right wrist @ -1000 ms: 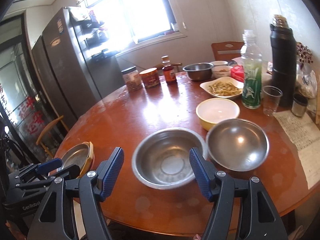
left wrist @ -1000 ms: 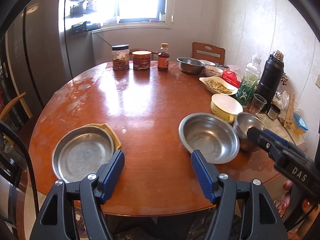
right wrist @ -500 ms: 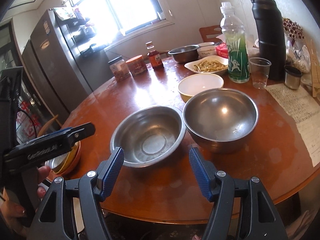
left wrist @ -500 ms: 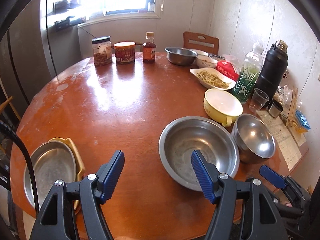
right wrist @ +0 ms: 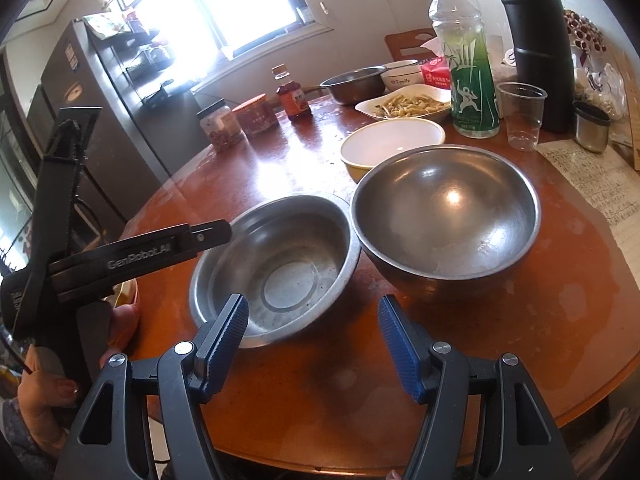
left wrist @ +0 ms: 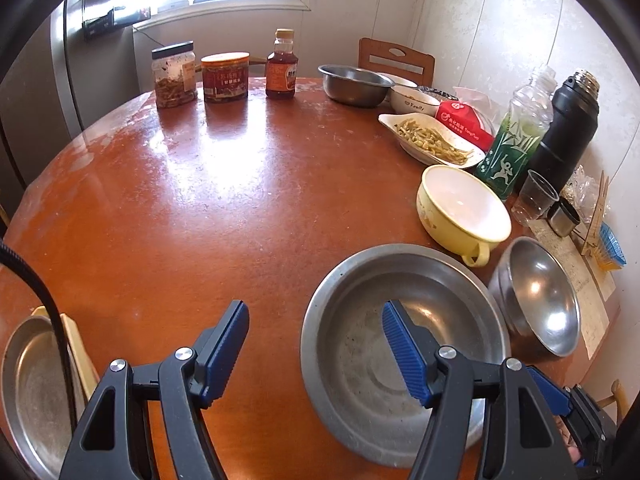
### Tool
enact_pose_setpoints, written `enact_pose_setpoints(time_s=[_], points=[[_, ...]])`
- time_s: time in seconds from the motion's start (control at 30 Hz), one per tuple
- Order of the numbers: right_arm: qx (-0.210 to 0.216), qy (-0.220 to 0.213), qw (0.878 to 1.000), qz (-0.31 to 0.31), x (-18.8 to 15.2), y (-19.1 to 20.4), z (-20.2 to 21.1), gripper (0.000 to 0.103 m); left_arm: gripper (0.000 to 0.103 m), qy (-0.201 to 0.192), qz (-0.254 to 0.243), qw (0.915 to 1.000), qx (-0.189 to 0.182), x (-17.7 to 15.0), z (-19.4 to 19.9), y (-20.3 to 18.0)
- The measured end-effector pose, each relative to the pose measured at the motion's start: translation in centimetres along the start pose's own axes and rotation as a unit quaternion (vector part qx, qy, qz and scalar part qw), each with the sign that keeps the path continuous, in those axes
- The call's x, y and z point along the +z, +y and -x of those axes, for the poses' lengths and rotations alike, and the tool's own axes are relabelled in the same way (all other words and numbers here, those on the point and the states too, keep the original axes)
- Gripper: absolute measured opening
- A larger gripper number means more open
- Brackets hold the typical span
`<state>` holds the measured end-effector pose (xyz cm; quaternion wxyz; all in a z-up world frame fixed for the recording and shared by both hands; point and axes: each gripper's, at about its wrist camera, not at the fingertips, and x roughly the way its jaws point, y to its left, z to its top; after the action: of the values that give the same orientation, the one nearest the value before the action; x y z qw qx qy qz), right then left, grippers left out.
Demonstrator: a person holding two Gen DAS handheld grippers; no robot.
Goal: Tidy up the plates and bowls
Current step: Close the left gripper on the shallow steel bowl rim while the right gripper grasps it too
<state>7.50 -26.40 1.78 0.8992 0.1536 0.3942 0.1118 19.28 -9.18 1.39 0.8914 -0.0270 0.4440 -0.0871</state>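
Left wrist view: a flat steel bowl point(left wrist: 404, 356) sits lower right on the desk point(left wrist: 224, 208), and the left claw point(left wrist: 316, 344) hangs released, its right finger over the bowl's hollow. A deeper steel bowl point(left wrist: 540, 300) stands just right; a yellow bowl point(left wrist: 460, 208) behind. Right wrist view: the right claw point(right wrist: 312, 340) is released, low centre, before both steel bowls.

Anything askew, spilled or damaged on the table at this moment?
Nothing spilled or damaged. The wide steel bowl, deep steel bowl and yellow bowl sit upright; the table only shows dull whitish smudges.
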Motion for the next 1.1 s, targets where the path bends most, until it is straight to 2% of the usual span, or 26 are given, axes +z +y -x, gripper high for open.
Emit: enact_pose_setpoints(time_s=[0.1, 0.33, 0.5, 0.77, 1.1], points=[[-0.004, 0.004, 1.000, -0.001, 0.1, 0.0, -0.7, 0.063, 0.063, 0.005, -0.003, 1.0000, -0.008, 0.2, -1.0, -0.1], [-0.014, 0.006, 1.000, -0.004, 0.4, -0.2, -2.1, 0.045, 0.035, 0.011, -0.019, 0.9995, -0.025, -0.1, -1.8, -0.6], [-0.015, 0.011, 1.000, 0.011, 0.3, 0.5, -2.8, 0.035, 0.033, 0.012, -0.031, 0.9993, -0.017, -0.6, -1.9, -0.9], [-0.026, 0.009, 0.999, 0.031, 0.2, 1.0, -2.6, 0.034, 0.033, 0.016, -0.034, 0.9992, -0.011, -1.9, -1.0, -0.9], [-0.015, 0.015, 0.999, 0.050, -0.3, 1.6, -1.8, 0.034, 0.033, 0.014, -0.024, 0.9996, -0.007, -4.4, 2.0, -0.2]])
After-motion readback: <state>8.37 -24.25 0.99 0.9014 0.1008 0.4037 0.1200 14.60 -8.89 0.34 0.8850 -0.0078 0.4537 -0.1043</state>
